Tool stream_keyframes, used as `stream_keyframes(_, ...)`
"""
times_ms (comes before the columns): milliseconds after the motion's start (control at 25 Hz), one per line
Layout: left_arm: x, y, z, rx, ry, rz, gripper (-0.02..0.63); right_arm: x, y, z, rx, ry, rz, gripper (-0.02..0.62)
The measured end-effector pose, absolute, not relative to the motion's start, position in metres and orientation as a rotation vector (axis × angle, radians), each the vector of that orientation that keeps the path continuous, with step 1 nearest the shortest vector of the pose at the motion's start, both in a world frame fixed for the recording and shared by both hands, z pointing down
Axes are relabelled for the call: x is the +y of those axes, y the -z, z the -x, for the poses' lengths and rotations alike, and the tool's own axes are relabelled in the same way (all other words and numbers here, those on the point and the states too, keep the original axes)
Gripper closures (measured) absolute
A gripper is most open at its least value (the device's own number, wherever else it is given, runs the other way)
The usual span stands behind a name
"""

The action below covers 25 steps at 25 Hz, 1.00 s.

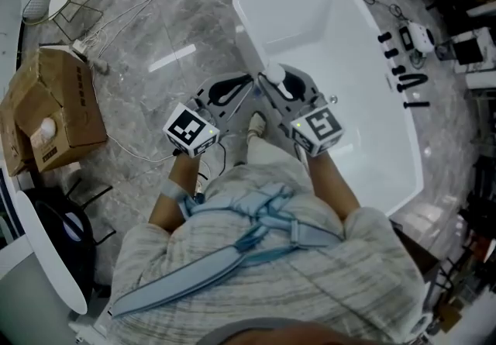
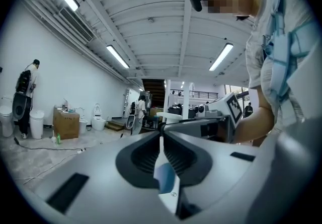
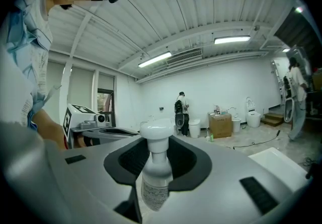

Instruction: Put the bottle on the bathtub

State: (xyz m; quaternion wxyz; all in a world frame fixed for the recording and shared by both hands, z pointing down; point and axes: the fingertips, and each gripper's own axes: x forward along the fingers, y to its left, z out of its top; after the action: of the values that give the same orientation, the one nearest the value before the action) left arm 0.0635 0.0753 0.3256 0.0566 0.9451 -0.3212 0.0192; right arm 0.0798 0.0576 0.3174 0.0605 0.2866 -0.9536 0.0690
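Both forearms reach forward from the body, close together, and the 2 tools angle toward each other so their tips nearly meet. The left gripper (image 1: pixel 242 87) lies about level; the right gripper (image 1: pixel 271 81) tips slightly downward. Each carries 1 marker cube, the left cube (image 1: pixel 190 128) and the right cube (image 1: pixel 320 126), so 2 cubes in all.

The left gripper's jaws are pressed together with nothing between them. The right gripper's jaws stand partway apart, clamped on the 1 bottle (image 3: pixel 153 177), which is upright: its white cap rises above the jaws and its clear body hangs below them.

There is 1 bathtub (image 1: pixel 372 49), white and empty-looking inside. From above, the bottle sits in the air at the tub's near left rim, carried by the right gripper and not resting on anything.

Only the head view shows the whole tub, both arms and 1 cardboard box (image 1: pixel 58 103) on the stone floor to the left. The left gripper view shows the closed jaws meeting in 1 thin line, with the right gripper's cube beside them. The right gripper view shows the grip on the bottle, which the head view reduces to a white cap. It also shows 1 person (image 3: pixel 181 109) standing at the far wall and 1 toilet (image 3: pixel 251 112) further right.
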Motion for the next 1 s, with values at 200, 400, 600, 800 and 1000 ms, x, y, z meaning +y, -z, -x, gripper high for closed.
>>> stream_keyframes(200, 0.005, -0.320, -0.084, -0.935, -0.056, -2.881, 0.592, -0.007, -0.313, -0.100, -2.881, -0.218, -0.927, 0.483)
stream_keyframes(400, -0.047, -0.315, -0.109, -0.862, -0.073, -2.905, 0.563, -0.055, -0.309, -0.129, -2.855, -0.215, -1.001, 0.483)
stream_keyframes(600, -0.076, -0.315, -0.122, -0.824, -0.052, -2.927, 0.540, -0.083, -0.309, -0.146, -2.830, -0.209, -1.047, 0.483)
stream_keyframes(800, -0.098, -0.321, -0.121, -0.792, -0.072, -2.922, 0.540, -0.108, -0.312, -0.145, -2.812, -0.207, -1.073, 0.483)
stream_keyframes(1000, -0.126, -0.327, -0.114, -0.735, -0.079, -2.924, 0.499, -0.132, -0.320, -0.137, -2.779, -0.236, -1.095, 0.483)
